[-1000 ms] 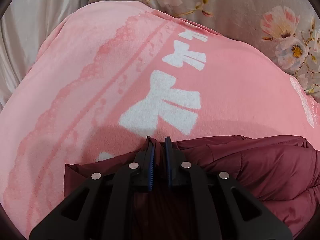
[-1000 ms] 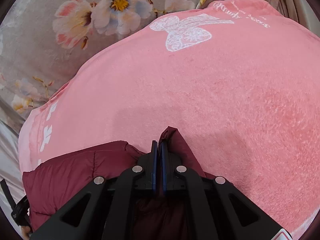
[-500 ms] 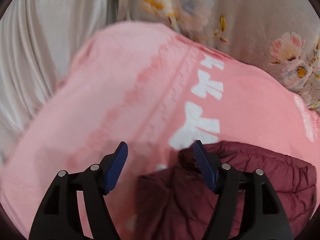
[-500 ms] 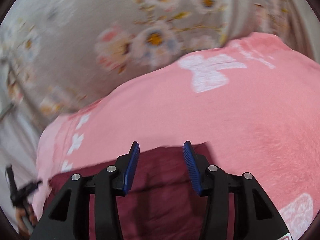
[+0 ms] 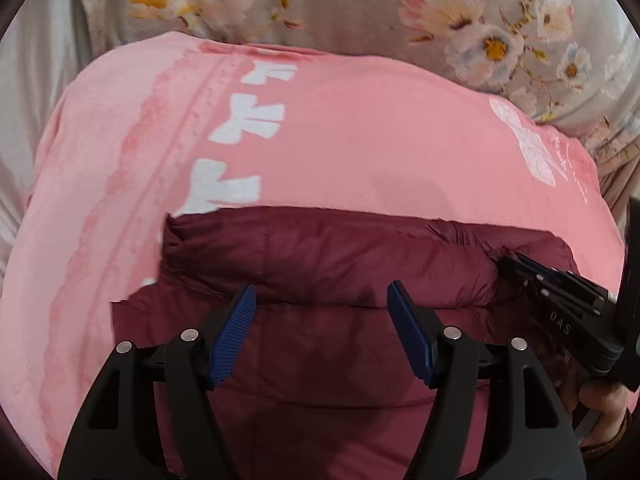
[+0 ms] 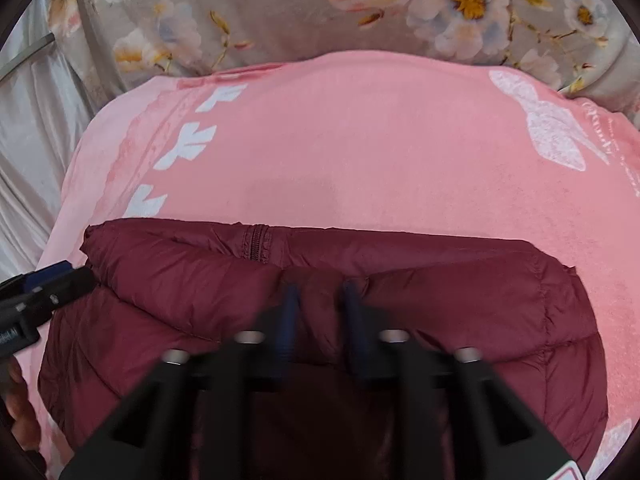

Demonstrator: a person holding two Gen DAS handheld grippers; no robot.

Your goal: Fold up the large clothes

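The maroon puffer jacket point(image 6: 440, 300) lies folded into a wide padded block directly under and ahead of both tools, its far edge straight and a short run of zipper point(image 6: 256, 246) showing at the middle of that edge. The right hand-held gripper point(image 6: 319, 292) is blurred in its own view; its jaws are closing on a raised ridge of the jacket's quilted fabric, which bulges up between the blue pads. In the left wrist view the same tool point(image 5: 516, 262) reaches in from the right with its tips drawn close together at the jacket's right end, and a person's fingers point(image 5: 600, 396) wrap its handle below. The left hand-held gripper point(image 5: 322, 292) hangs over the jacket with its blue pads spread wide and nothing pinched between them. Beneath the jacket, and reaching out beyond it ahead and to both sides, lies a pink blanket point(image 6: 360, 152) with white bow and butterfly prints. Farther ahead is a grey floral cover point(image 6: 280, 12), and to the left a pale satin sheet point(image 6: 24, 140).
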